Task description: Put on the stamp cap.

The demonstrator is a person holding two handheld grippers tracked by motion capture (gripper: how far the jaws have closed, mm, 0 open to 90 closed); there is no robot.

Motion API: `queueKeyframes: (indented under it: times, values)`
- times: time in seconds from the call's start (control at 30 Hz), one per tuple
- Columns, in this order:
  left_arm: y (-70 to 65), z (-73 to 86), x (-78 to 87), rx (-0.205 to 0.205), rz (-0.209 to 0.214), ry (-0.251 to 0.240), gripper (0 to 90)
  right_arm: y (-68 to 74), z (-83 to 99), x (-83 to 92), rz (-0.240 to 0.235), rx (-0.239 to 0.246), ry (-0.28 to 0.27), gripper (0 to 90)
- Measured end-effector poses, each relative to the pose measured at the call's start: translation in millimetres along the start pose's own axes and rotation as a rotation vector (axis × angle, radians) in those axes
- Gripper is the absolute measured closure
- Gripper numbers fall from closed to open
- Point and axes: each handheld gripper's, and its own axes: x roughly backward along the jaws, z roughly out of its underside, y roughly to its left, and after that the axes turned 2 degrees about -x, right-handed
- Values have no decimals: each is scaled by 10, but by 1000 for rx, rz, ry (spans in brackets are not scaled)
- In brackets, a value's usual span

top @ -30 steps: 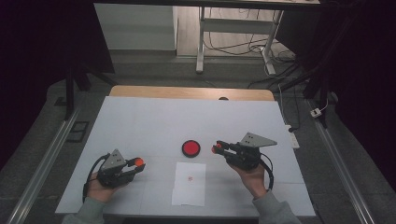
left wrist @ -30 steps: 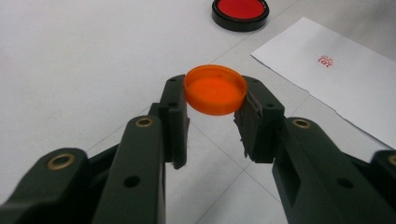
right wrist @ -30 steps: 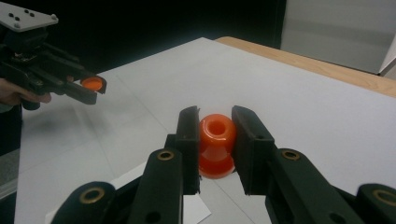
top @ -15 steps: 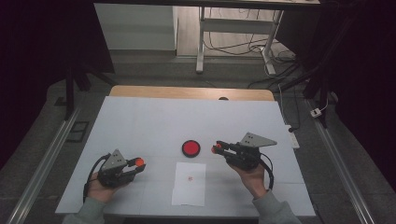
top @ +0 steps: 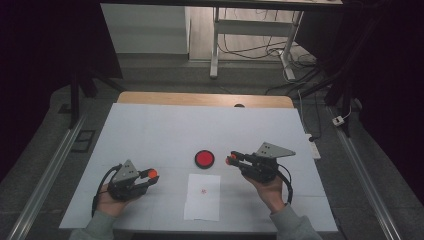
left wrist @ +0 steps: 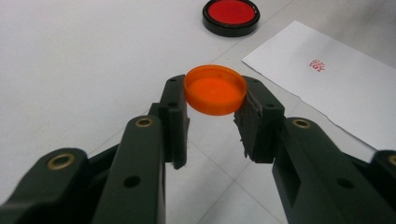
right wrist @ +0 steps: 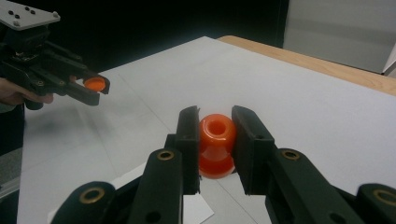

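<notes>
My left gripper (top: 151, 175) is shut on a flat orange cap (left wrist: 215, 89), held level between its pads just above the white table. My right gripper (top: 230, 160) is shut on a small orange stamp (right wrist: 216, 144) with a hollow end, clamped sideways between its pads. Between the two grippers lies a round red ink pad (top: 204, 158) in a black case, lid off. Just in front of it is a white paper sheet (top: 202, 205) bearing one small red stamp mark (top: 203, 190). In the right gripper view the left gripper (right wrist: 91, 91) with its cap (right wrist: 95, 84) shows at the far left.
A white cover (top: 175, 130) spreads over the table, with a wooden edge (top: 200, 99) along the far side. Metal rails (top: 45, 175) run along both sides. Beyond the table stand a desk frame (top: 215, 45) and floor cables (top: 300, 65).
</notes>
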Motion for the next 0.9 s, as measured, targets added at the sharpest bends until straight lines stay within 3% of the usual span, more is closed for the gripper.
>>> queueKeyframes:
  times: [0.27, 0.9]
  values:
    - [-54, -110, -74, -30, 11, -12, 644, 6, 3, -8, -2, 0, 3, 718]
    - [-196, -384, -327, -85, 91, -13, 644, 5, 3, -5, -1, 2, 2, 717]
